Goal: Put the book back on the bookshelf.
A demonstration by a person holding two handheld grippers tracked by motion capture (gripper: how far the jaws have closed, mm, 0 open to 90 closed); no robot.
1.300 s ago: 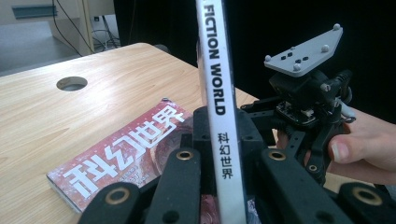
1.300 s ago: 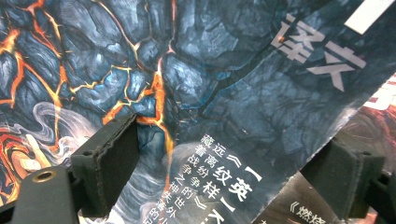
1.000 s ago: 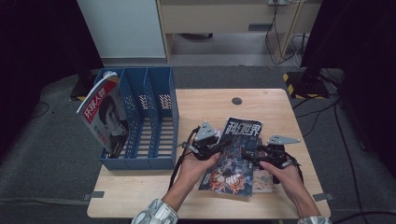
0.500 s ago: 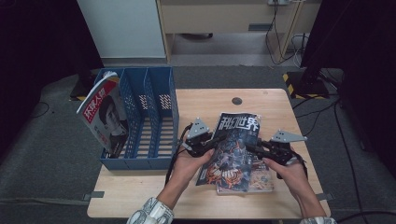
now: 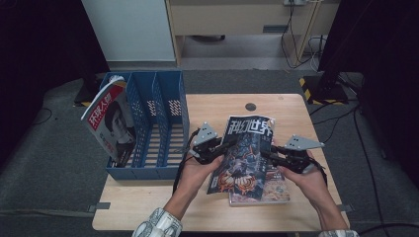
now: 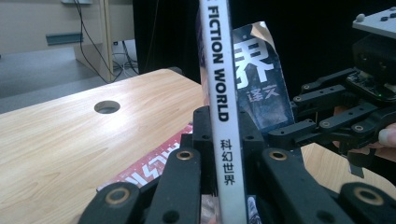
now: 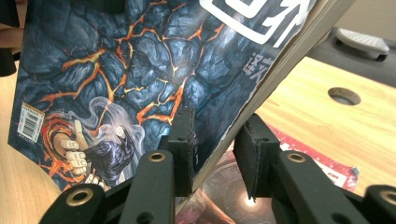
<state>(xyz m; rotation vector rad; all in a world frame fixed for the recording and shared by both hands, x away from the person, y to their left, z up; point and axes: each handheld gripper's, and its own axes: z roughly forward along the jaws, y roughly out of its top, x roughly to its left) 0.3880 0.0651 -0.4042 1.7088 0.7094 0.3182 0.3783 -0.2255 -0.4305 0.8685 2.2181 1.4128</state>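
The left gripper (image 5: 223, 146) pinched the glossy dark lava-cover magazine (image 5: 242, 155) at its spine; the right gripper (image 7: 217, 154), jaws just closing, straddled its fore-edge without clamping; it needed squeezing firmly before lifting further.

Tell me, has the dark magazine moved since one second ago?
Yes. The dark magazine has tipped up off the red magazine, its top edge closer to the table's hole.

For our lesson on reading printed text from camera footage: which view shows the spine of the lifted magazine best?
The left gripper view: the spine faces the camera edge-on, its lettering sharp. The high view shows the magazine cover from above, with the spine too thin to read. The right gripper view shows the cover art and page edges, not the spine.
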